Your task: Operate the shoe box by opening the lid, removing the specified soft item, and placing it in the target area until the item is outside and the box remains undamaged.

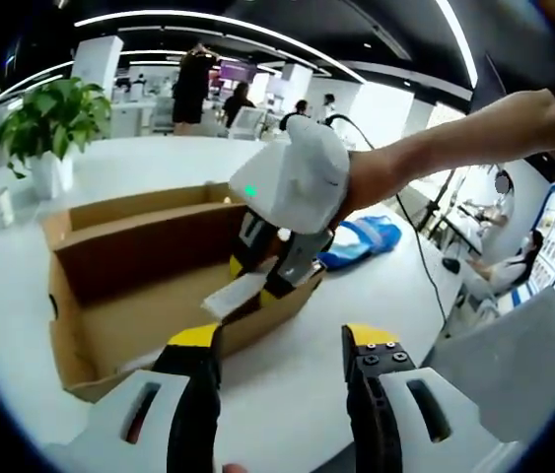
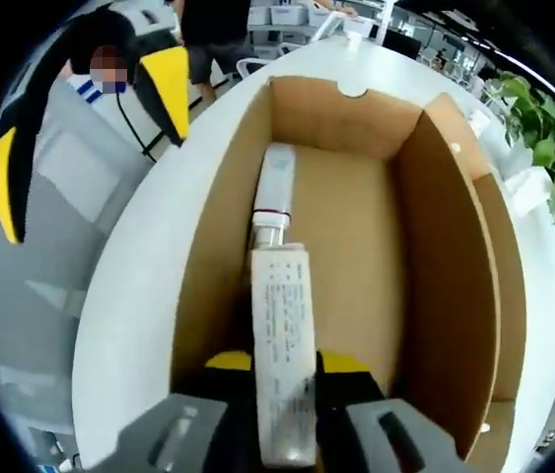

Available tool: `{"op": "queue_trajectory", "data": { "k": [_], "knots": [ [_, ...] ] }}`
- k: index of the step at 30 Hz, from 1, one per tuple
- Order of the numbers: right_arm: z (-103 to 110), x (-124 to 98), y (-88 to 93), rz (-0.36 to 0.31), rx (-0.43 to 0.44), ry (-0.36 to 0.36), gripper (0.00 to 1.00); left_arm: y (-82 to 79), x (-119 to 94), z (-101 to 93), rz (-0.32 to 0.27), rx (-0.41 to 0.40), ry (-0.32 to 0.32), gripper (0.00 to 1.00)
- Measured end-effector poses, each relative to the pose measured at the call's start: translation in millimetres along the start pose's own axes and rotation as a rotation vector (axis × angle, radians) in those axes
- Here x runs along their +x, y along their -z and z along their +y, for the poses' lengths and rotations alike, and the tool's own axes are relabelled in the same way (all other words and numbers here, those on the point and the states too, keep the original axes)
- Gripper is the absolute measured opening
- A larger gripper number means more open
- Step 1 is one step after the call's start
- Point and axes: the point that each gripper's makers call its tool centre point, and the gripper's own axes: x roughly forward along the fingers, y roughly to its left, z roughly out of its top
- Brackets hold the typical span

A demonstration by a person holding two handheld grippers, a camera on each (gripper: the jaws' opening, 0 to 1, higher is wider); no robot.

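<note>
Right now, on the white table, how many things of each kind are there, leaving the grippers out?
Open cardboard shoe box: 1
White tube held in the right gripper's jaws, inside the box: 1
Blue and white soft item on the table beyond the box: 1
Potted plant: 1
Total: 4

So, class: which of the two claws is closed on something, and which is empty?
The right claw, reaching into the cardboard box, is clamped on the white tube. The left claw hangs open over the white table, holding nothing.
</note>
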Motion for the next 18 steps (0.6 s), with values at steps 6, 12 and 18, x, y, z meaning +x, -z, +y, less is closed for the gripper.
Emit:
{"op": "queue_trajectory", "data": {
  "k": [6,12,18],
  "knots": [
    [2,-2,-1.1,0.010,0.013,0.005,0.17,1.4,1,5.5,-0.001,-0.014,-0.006,0.49],
    [-5,-9,-5.9,-0.025,0.074,0.031,0.17,2.1,0,5.9,-0.003,-0.019,-0.011,0.49],
    [-17,-25,-15.2,-0.088,0.150,0.064,0.17,3.4,2,0.8,0.006,-0.011,-0.004,0.49]
  ]
}}
